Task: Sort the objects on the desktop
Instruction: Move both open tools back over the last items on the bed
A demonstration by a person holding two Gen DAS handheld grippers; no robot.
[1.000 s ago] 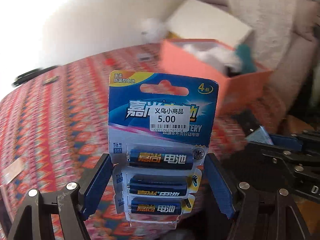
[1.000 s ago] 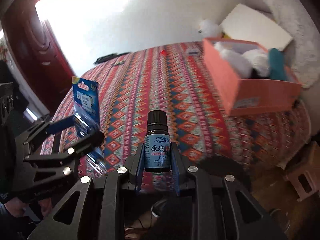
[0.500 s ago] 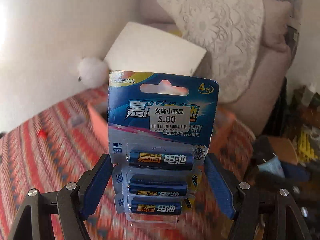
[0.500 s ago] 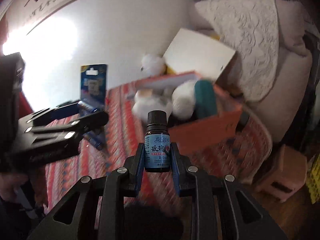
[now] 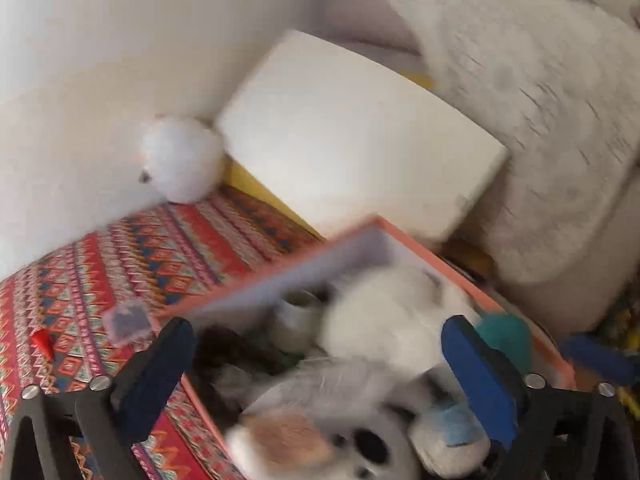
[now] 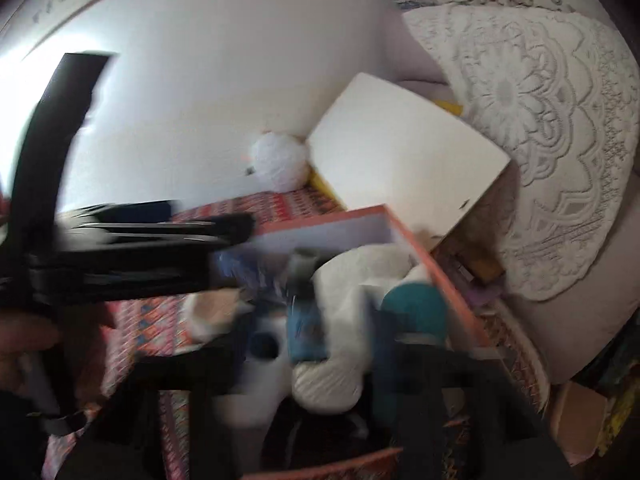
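Over the orange box [image 5: 472, 284], the left tongs [image 5: 320, 364] are opening with nothing between them. The right tongs [image 6: 320, 360] are opening around the blurred small bottle [image 6: 304, 312], which seems to be dropping among soft toys. It could bounce off the toys and tip over the box's rim.

Left gripper [image 5: 320, 364] points steeply downward, its blue-padded jaws opening wide with nothing pressed between them. Right gripper [image 6: 308, 364], blurred, also angles down, jaws opening.

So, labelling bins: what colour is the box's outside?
Salmon orange box, pale lavender inside; clearest in the right wrist view.
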